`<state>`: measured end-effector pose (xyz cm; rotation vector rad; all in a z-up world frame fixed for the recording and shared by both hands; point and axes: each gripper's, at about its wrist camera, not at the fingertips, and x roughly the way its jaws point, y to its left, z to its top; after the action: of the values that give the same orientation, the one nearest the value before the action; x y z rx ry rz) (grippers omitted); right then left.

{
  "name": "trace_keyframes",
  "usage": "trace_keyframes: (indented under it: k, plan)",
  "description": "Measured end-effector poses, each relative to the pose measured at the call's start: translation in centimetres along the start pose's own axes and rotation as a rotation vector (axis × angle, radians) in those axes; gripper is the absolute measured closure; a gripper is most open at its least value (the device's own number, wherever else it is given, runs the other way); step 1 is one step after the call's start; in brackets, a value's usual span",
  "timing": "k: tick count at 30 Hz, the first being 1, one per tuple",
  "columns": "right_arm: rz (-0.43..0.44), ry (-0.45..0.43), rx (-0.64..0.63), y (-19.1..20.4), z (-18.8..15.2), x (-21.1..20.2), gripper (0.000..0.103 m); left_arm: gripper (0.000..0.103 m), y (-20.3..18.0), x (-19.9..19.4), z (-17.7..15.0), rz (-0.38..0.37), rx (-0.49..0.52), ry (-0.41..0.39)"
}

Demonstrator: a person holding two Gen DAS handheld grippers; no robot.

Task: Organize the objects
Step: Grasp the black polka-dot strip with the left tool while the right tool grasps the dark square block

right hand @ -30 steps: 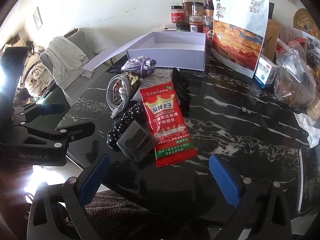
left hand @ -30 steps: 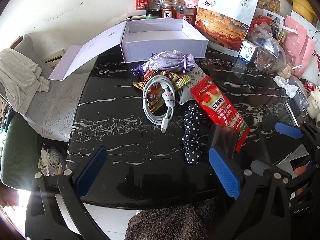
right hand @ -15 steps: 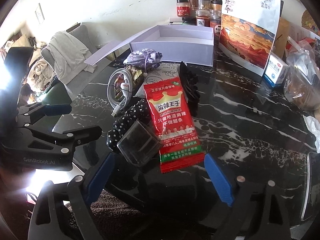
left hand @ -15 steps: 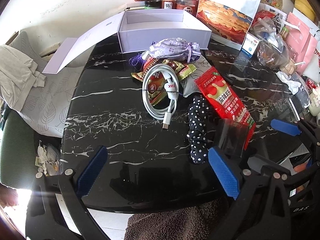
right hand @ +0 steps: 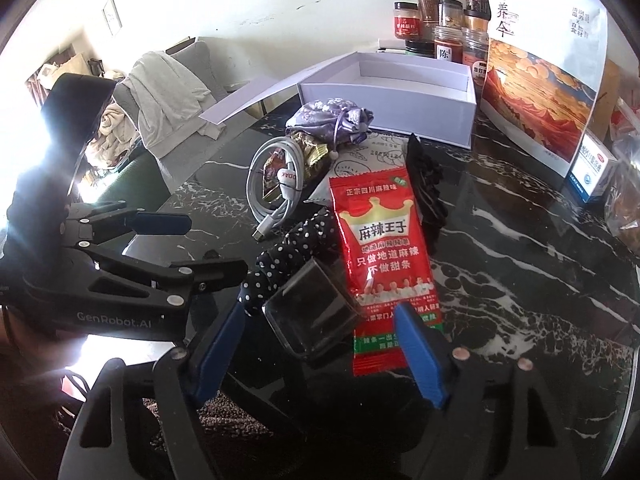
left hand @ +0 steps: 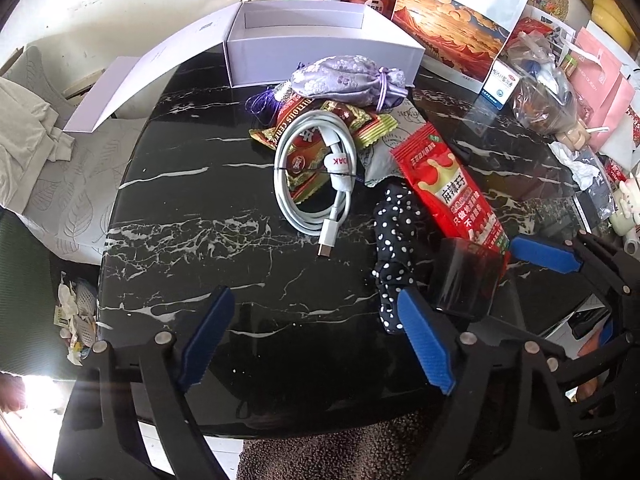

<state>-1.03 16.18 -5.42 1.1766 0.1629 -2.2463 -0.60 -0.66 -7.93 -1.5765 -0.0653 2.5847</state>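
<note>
2 handheld grippers angle steeply down over the near edge of a black marble-patterned table, their blue-padded jaws having just been narrowing. The left gripper stands part open over bare tabletop, nothing between its pads; its right pad sits just beside the near end of a black polka-dot scrunchie. The right gripper, also part open, straddles a small clear dark-tinted plastic box and the bottom edge of a red snack packet; the pads flank the box without visibly pressing it, so nothing is held. Seen from the right wrist, the left gripper reaches in from the left, level with the scrunchie. Just beyond lies a coiled white charging cable resting on gold-and-red candy wrappers, with a black hair claw to the right of the packet. Farther back a lilac embroidered pouch lies against the front wall of an open white box, lid flapped out to the left, its inside bare. Behind it stand spice jars and a large printed bag against the wall.
</note>
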Motion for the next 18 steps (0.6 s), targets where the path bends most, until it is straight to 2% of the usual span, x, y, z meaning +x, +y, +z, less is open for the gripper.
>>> trace_keyframes:
  k: [1, 7, 12, 14, 18]
  plan:
    - [0.002, -0.003, -0.007, 0.0, 0.0, 0.2, 0.034, 0.02, 0.0, 0.0, 0.0, 0.002, 0.001, 0.0]
    - [0.014, 0.005, -0.031, -0.2, 0.1, 0.8, 0.052, 0.023, -0.3, 0.1, 0.1, -0.002, 0.007, -0.004]
    - [0.005, -0.005, -0.074, 0.2, -0.1, 0.3, 0.058, 0.028, -0.9, 0.2, 0.4, -0.014, 0.019, -0.007]
    - [0.01, -0.004, -0.073, 0.0, -0.3, 0.1, 0.059, 0.036, -1.3, 0.4, 0.6, -0.029, 0.028, -0.004]
    - [0.016, -0.003, -0.068, -0.1, -0.7, -0.2, 0.059, 0.042, -2.3, 0.8, 0.8, -0.055, 0.051, -0.003]
